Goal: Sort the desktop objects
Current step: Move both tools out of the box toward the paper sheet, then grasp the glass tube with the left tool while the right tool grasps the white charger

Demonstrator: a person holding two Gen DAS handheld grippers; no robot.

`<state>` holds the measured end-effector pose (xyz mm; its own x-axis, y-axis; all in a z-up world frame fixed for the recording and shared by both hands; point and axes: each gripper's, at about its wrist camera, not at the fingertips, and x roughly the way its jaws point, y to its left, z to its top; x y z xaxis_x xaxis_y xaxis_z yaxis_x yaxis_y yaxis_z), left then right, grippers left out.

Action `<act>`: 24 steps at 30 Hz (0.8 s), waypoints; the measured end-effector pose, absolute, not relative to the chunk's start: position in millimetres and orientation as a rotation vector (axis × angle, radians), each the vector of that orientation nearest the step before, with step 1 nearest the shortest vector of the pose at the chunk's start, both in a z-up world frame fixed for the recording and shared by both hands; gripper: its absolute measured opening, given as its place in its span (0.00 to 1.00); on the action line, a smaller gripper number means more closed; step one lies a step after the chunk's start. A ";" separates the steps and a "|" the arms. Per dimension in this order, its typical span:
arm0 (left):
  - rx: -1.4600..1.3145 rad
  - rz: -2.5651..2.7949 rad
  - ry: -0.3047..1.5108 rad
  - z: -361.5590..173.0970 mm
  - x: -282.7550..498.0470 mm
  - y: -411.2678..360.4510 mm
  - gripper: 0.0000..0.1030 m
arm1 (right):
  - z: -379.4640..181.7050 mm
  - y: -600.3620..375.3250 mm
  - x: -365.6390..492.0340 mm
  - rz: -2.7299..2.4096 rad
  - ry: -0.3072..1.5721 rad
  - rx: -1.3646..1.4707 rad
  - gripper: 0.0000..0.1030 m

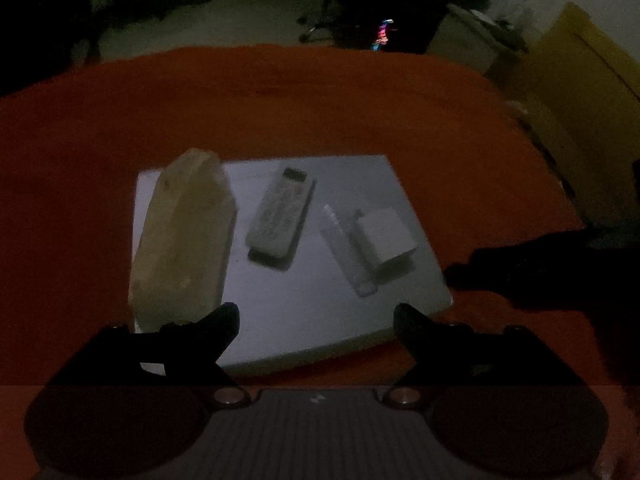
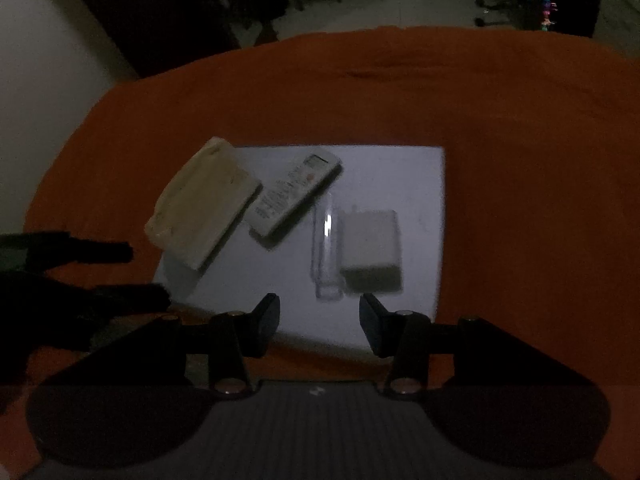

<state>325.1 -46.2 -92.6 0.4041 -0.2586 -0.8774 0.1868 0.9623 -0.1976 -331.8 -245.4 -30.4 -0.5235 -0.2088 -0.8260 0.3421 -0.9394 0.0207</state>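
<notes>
A white board (image 1: 304,312) (image 2: 416,184) lies on the orange cloth. On it lie a beige block (image 1: 182,240) (image 2: 204,208) at the left, a white remote control (image 1: 280,212) (image 2: 296,192), a clear stick-like item (image 1: 346,248) (image 2: 326,248) and a white box-shaped charger (image 1: 386,236) (image 2: 370,250). My left gripper (image 1: 316,320) is open and empty above the board's near edge, its left finger close to the block. My right gripper (image 2: 319,316) is open and empty just short of the clear item and charger.
The orange cloth (image 1: 320,108) (image 2: 520,160) covers the table around the board. The right gripper shows as a dark shape (image 1: 540,272) beside the board; the left one shows dark (image 2: 80,272) at the left. A yellow box (image 1: 580,92) stands beyond the table.
</notes>
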 end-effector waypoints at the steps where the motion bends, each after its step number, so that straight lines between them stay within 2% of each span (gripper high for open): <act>1: -0.084 -0.275 1.125 -94.8 324.9 -42.9 0.80 | -39.6 -249.8 -340.5 -2.486 0.194 1.316 0.46; 5: -0.079 -0.271 1.120 -94.7 319.9 -32.6 0.80 | -58.9 -273.3 -362.9 -2.461 0.265 1.287 0.45; 14: -0.106 -0.290 1.132 -99.1 315.5 -10.4 0.80 | -62.1 -285.8 -395.8 -2.507 0.409 1.371 0.41; 24: -0.313 -0.175 1.159 -128.3 370.9 -42.9 0.78 | -84.5 -259.4 -419.0 -2.575 0.456 1.479 0.42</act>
<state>370.9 -42.9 -128.3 0.3932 -0.2956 -0.8707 -0.0252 0.9431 -0.3316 -419.0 -259.4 -84.5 -0.5081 0.0312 -0.8608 0.2662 -0.9447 -0.1914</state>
